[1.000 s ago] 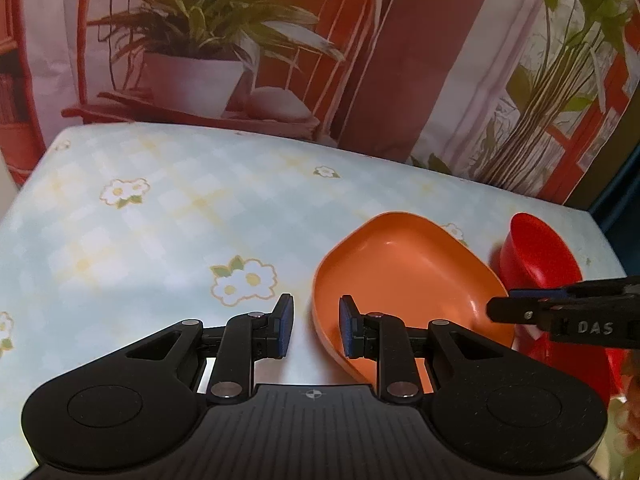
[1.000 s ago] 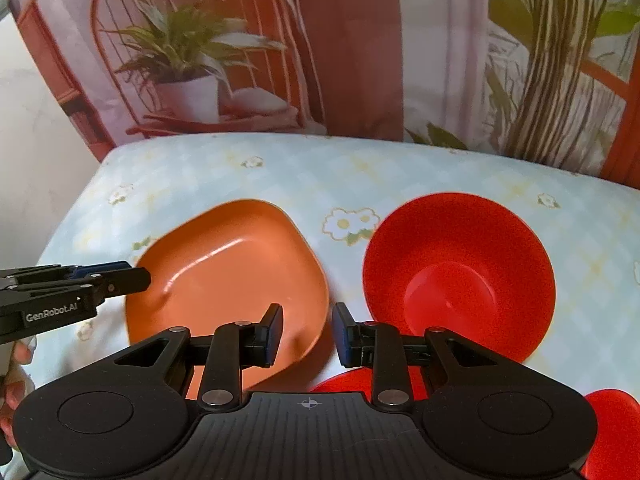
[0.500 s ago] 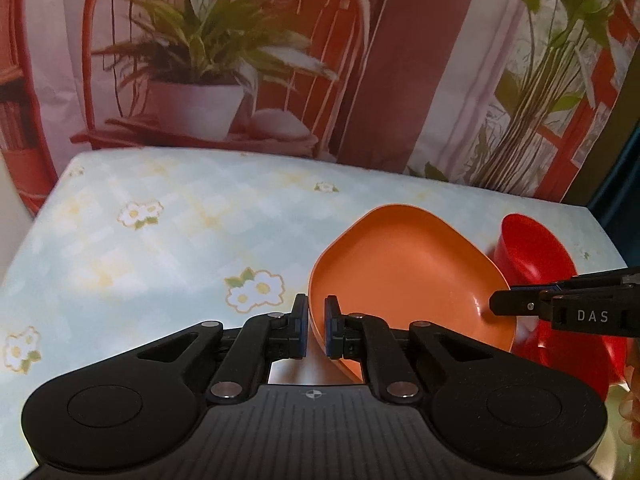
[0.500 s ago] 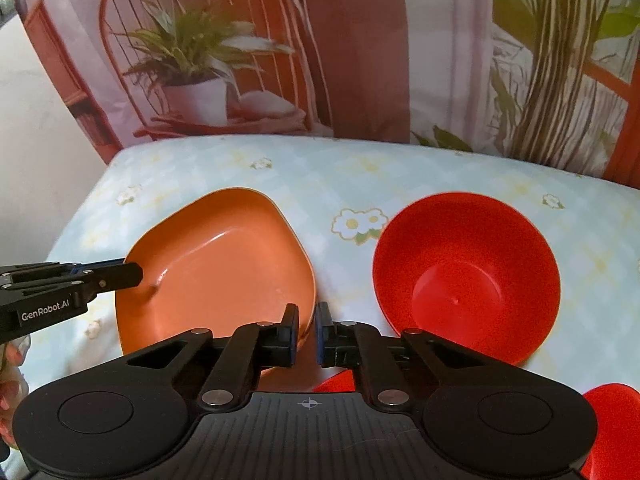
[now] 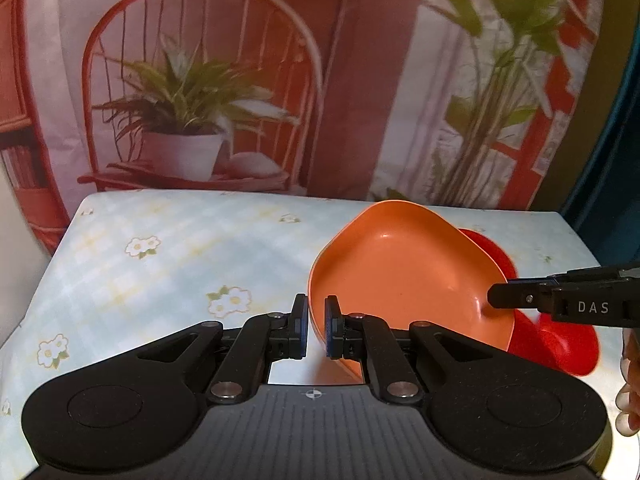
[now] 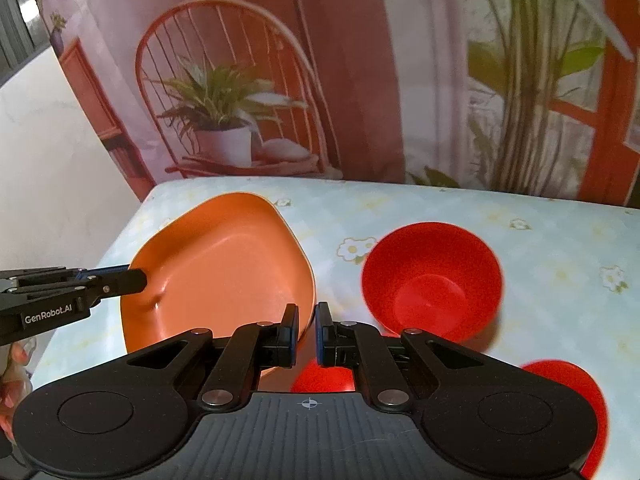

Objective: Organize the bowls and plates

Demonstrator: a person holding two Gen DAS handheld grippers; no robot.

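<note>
- Now an orange plate (image 5: 404, 276) is riding tilted above the floral-clothed bench (image 5: 180, 248), the left hand-held gripper (image 5: 316, 330) clenching its near rim and the right hand-held gripper (image 6: 306, 334) clamping the opposite rim.
- Judging by the tilt, both grips are needing level, matched travel.
- Alongside, a red bowl (image 6: 432, 280) is sitting just beside the plate's path, with more red dishes (image 6: 568, 380) crowding the near edge.
</note>
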